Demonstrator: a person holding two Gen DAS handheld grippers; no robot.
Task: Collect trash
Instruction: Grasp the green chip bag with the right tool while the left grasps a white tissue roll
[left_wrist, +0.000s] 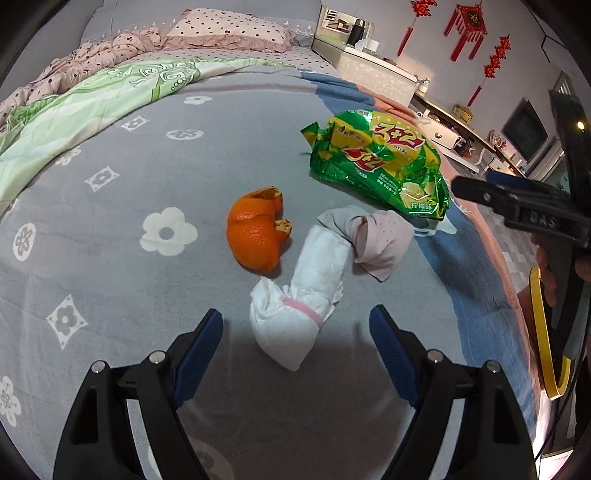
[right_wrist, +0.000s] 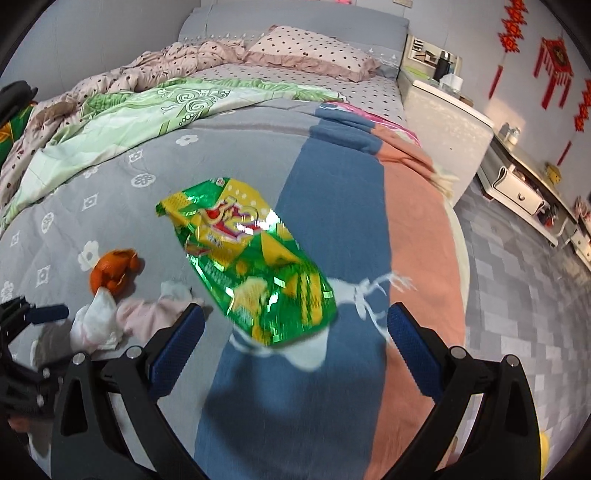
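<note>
On the grey flowered bedspread (left_wrist: 110, 206) lie an orange peel (left_wrist: 255, 232), a rolled white diaper with a pink band (left_wrist: 306, 299), a pale pink cloth (left_wrist: 380, 240) and a green and yellow snack bag (left_wrist: 380, 162). My left gripper (left_wrist: 295, 350) is open, its blue pads on either side of the diaper's near end. My right gripper (right_wrist: 295, 339) is open, just short of the snack bag (right_wrist: 251, 262). The peel (right_wrist: 114, 273) and the diaper (right_wrist: 98, 321) show at the left of the right wrist view.
A green quilt (left_wrist: 92, 107) and dotted pillows (left_wrist: 229, 29) lie at the bed's far end. A white nightstand (right_wrist: 447, 122) and low cabinets (right_wrist: 524, 188) stand to the right, across a grey tiled floor (right_wrist: 517, 314). A yellow rim (left_wrist: 543, 332) shows beside the bed.
</note>
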